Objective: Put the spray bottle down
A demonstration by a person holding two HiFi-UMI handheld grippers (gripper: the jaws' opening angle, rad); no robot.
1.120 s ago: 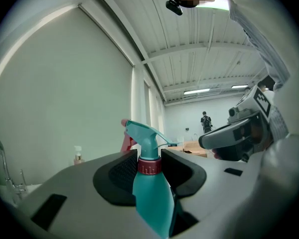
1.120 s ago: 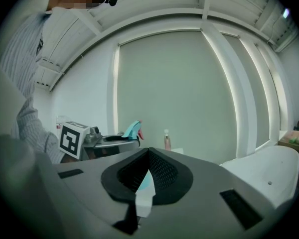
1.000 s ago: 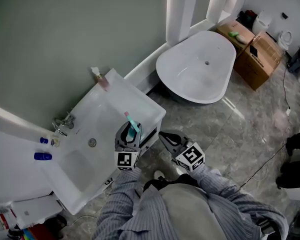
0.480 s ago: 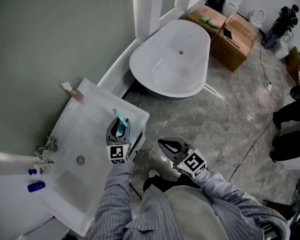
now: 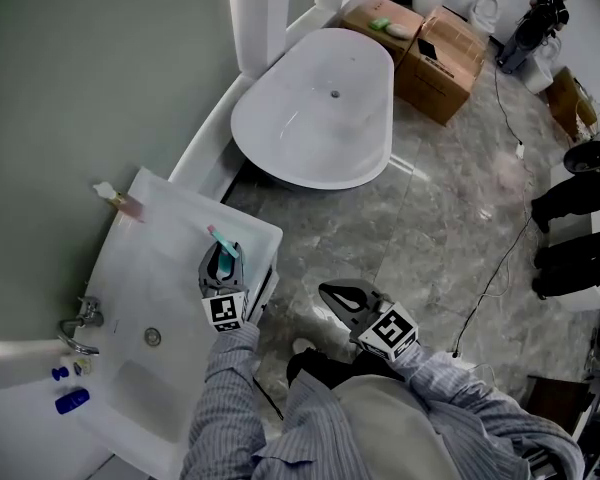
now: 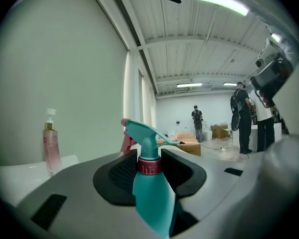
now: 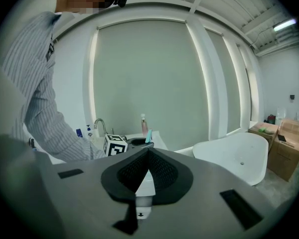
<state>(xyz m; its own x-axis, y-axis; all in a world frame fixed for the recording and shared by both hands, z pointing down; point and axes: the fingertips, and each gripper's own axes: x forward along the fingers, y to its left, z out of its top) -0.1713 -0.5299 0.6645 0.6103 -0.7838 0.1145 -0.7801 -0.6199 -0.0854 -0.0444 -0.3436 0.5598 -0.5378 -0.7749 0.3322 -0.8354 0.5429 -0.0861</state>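
Spray bottle (image 6: 150, 198) clamped upright in left gripper (image 5: 223, 259), seemingly over sink (image 5: 170, 268); right gripper (image 5: 331, 291) closed.

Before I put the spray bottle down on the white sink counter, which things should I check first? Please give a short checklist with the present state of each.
1. Grip: the left gripper has its fingers closed on the spray bottle: ok.
2. Bottle upright, nozzle on top, in the left gripper view: ok.
3. Landing place: bare sink counter lies beside the gripper, and the pink pump bottle stands apart at the back corner: ok.
4. Gap between the bottle's base and the counter: the base is hidden by the gripper: cannot tell.
5. Right gripper out of the way: shut, empty, over the floor: ok.
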